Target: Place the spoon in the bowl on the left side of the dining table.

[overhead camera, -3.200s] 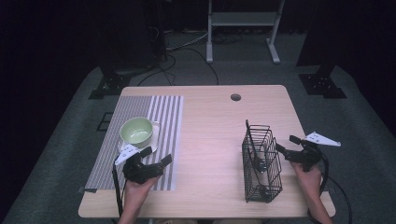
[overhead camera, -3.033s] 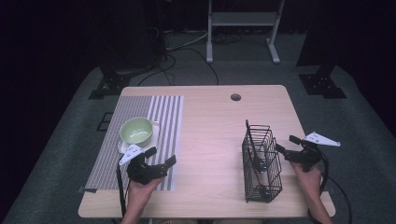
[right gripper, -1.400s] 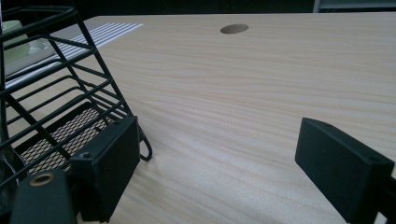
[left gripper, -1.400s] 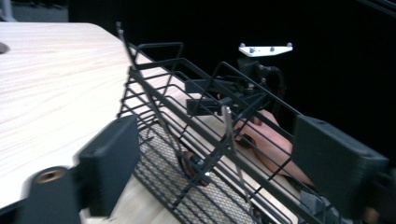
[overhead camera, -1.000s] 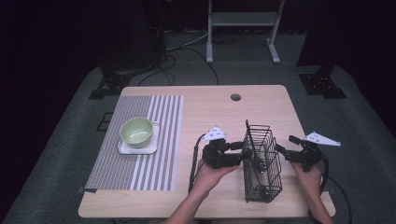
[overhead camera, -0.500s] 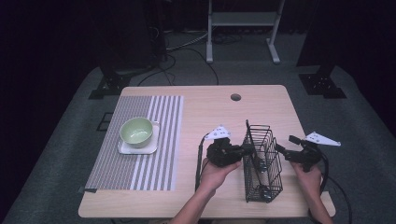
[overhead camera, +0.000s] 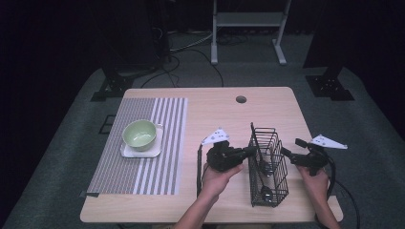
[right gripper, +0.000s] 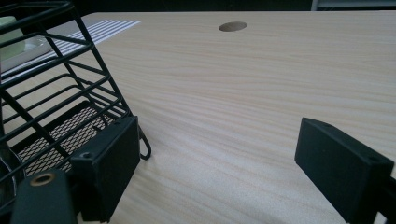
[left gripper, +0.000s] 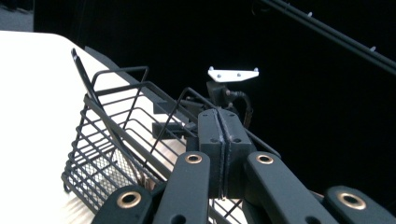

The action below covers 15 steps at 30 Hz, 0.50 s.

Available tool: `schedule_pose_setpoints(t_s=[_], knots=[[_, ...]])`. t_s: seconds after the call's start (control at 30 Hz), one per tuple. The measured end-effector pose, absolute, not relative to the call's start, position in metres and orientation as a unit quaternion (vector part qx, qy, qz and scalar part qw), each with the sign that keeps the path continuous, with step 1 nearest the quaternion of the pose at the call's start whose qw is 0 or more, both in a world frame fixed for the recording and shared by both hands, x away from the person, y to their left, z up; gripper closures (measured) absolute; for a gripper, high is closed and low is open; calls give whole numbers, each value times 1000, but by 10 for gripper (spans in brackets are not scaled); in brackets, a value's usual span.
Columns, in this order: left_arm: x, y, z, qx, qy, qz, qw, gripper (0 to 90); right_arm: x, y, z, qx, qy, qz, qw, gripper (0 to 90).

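The wooden table (overhead camera: 215,119) carries a striped mat (overhead camera: 143,143) well away from both sets of jaws. The black wire basket (overhead camera: 267,164) stands between the grippers. The left gripper (left gripper: 219,140) has its jaws pressed together at the basket's rim. The right gripper (right gripper: 215,163) has its jaws wide apart, one pad just beside the basket's foot.
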<state>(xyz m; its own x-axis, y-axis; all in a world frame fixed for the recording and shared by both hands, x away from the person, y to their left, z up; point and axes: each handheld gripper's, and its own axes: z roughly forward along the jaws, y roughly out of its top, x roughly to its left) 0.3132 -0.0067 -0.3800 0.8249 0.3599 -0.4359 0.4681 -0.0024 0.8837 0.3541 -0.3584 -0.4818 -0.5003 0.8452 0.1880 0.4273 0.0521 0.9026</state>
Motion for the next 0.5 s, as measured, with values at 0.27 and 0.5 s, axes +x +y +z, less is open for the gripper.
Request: schedule_pose_setpoints(t_s=[0.27, 0.5], knots=[[316, 2, -374, 685, 311, -53, 657, 898, 354, -358, -482, 457, 697, 514, 205, 131], [319, 8, -365, 670, 321, -58, 667, 898, 354, -358, -482, 456, 697, 514, 205, 131]])
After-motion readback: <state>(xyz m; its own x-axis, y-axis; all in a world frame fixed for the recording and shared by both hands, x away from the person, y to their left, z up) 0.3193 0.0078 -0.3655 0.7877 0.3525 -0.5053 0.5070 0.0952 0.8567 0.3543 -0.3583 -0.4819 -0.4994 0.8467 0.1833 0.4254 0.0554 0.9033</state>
